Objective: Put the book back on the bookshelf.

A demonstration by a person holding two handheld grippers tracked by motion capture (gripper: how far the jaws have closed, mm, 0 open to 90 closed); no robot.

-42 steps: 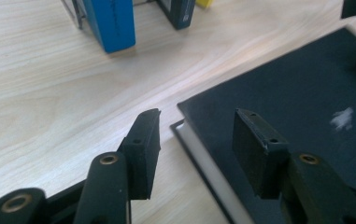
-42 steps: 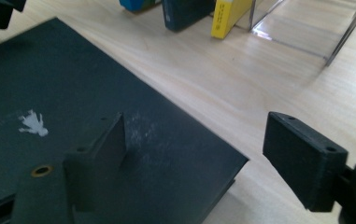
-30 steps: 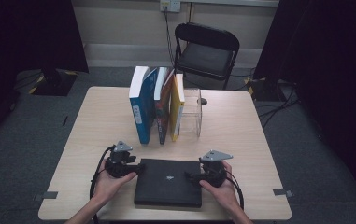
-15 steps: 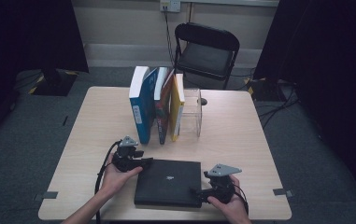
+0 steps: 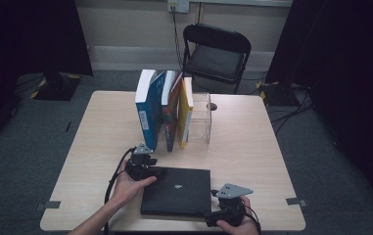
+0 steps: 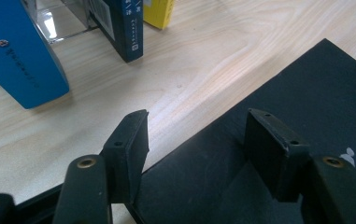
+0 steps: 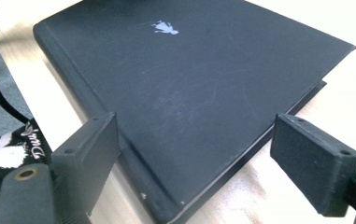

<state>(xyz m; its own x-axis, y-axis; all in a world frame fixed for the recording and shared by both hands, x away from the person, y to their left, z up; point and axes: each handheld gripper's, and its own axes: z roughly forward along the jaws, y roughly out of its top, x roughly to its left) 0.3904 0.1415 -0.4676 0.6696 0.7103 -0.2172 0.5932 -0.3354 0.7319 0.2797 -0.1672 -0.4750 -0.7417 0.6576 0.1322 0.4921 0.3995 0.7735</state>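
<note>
A pale wooden tabletop (image 5: 252, 147) carries a row of upright books at its far middle: a tall blue-and-white book (image 5: 146, 111) leaning at the left end, a dark blue book (image 5: 167, 117) beside it, an orange-red book (image 5: 175, 113) and a yellow book (image 5: 186, 111) at the right. Just right of the yellow one stands a clear plastic book holder (image 5: 201, 117). Beyond the tabletop a black folding chair (image 5: 216, 54) sits on grey carpet (image 5: 42, 122), below a wall socket (image 5: 177, 6)
</note>
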